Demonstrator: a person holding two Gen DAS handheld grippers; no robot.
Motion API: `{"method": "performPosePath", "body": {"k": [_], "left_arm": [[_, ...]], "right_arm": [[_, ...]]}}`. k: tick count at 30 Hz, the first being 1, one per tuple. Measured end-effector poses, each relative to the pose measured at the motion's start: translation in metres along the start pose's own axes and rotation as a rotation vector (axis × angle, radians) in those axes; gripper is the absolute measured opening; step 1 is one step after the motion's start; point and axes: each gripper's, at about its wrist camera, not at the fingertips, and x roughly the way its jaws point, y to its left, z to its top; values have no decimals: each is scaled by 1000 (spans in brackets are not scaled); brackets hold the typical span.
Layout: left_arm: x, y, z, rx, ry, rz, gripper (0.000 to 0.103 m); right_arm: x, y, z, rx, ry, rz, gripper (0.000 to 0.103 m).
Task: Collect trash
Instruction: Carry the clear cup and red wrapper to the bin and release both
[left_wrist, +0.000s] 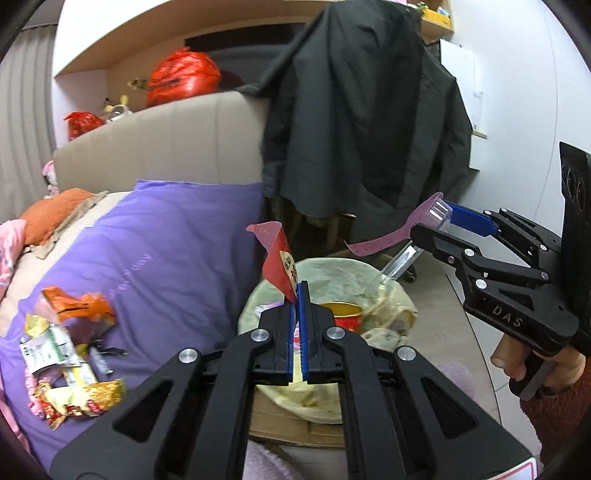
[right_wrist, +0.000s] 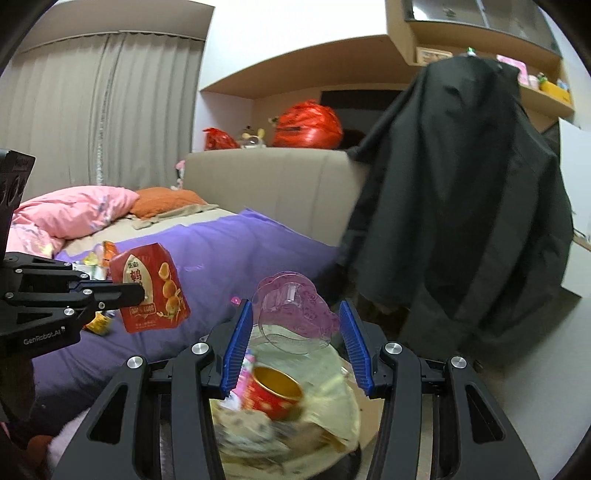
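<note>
Both my tongs tilt down over the bin (left_wrist: 325, 273): left tongs (left_wrist: 298, 295) clamp the red packet (left_wrist: 279, 258), right tongs (right_wrist: 295, 325) grip the clear cup (right_wrist: 291, 314).

- Red snack packet (right_wrist: 149, 288) with yellow-orange round pictures and a cream panel.
- Clear plastic cup (right_wrist: 291, 314) with a pink patterned label.
- Trash bin (left_wrist: 397, 291) lined in pale yellow-green.
- Red can (right_wrist: 275, 391), gold inside.
- Purple bedcover (left_wrist: 177, 236).
- Pink pillow (right_wrist: 74, 210), faintly flowered.
- Black jacket (left_wrist: 365, 118).
- Blue finger pads (right_wrist: 236, 350) on black grippers.
</note>
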Motion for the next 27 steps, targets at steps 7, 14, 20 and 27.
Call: {"method": "performPosePath", "body": {"k": [7,14,20,27], "left_arm": [[32,-10,-2,-30,69,-113,2],[105,15,-23,-108,211,-231,2],[158,21,-52,-74,339,-183,2],[170,31,-64,-57,346,-181,2]], "right_arm": [[9,-22,-17,23,33,1,46],[35,-19,-22,-17,85,22,46],[74,-8,-32,-74,173,46,46],[118,-1,-50,-98,297,79,46]]}}
